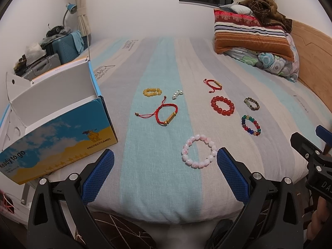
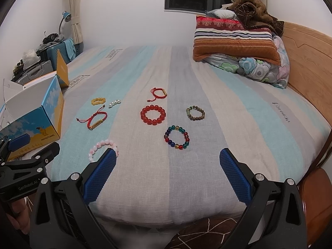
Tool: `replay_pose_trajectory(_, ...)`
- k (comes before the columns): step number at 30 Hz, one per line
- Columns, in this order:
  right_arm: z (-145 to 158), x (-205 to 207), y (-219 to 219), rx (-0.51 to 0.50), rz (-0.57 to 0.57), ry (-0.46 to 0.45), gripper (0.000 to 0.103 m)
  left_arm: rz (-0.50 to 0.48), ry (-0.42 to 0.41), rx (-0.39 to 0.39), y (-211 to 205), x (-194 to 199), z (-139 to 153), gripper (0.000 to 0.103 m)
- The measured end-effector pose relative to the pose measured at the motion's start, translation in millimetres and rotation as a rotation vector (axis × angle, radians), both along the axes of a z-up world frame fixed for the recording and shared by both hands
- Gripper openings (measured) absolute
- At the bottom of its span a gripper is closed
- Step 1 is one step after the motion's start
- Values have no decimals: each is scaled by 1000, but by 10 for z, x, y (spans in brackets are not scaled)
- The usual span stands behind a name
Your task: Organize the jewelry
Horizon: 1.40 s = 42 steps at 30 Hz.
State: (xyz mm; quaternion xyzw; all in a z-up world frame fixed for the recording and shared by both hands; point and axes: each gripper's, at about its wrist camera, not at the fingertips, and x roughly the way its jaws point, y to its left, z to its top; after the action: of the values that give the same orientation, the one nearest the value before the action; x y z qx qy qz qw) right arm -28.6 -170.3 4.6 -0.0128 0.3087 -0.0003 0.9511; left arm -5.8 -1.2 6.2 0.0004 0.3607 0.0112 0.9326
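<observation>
Several bracelets lie on the striped bed (image 1: pixel 145 176). A pink bead bracelet (image 1: pixel 199 151) lies nearest, just ahead of my open, empty left gripper (image 1: pixel 165 161); it also shows in the right wrist view (image 2: pixel 102 147). Farther off lie a red cord bracelet (image 1: pixel 167 113), a yellow bead bracelet (image 1: pixel 152 92), a pearl piece (image 1: pixel 177 93), a second red cord bracelet (image 1: pixel 213 84), a red bead bracelet (image 2: pixel 153 114), a brown bead bracelet (image 2: pixel 196 113) and a multicolour bead bracelet (image 2: pixel 176 137). My right gripper (image 2: pixel 168 159) is open and empty, just short of the multicolour bracelet.
An open blue and yellow cardboard box (image 1: pixel 62 128) stands on the bed's left edge. Pillows and a folded blanket (image 2: pixel 238 43) are stacked at the far right by the wooden headboard (image 2: pixel 307 54). Suitcases (image 1: pixel 62 47) stand beyond the bed at left.
</observation>
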Motion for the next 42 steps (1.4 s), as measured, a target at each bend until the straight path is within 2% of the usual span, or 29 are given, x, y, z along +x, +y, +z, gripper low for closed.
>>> replay_pose_trajectory(15, 3, 30, -34, -3, -6, 6, 96, -8, 4, 11, -30, 68, 11, 97)
replay_pose_trajectory(24, -86, 503, -176, -8, -20, 53, 96, -35, 63, 11, -137, 475, -230, 97)
replay_pose_trajectory(36, -672, 1312, -414, -8, -46, 170, 95, -75, 166, -19, -201, 1031, -831, 97)
replay_pose_trajectory(42, -930, 1528, -490, -3, -48, 211, 89, -85, 184, 14, -227, 1172, -1024, 97)
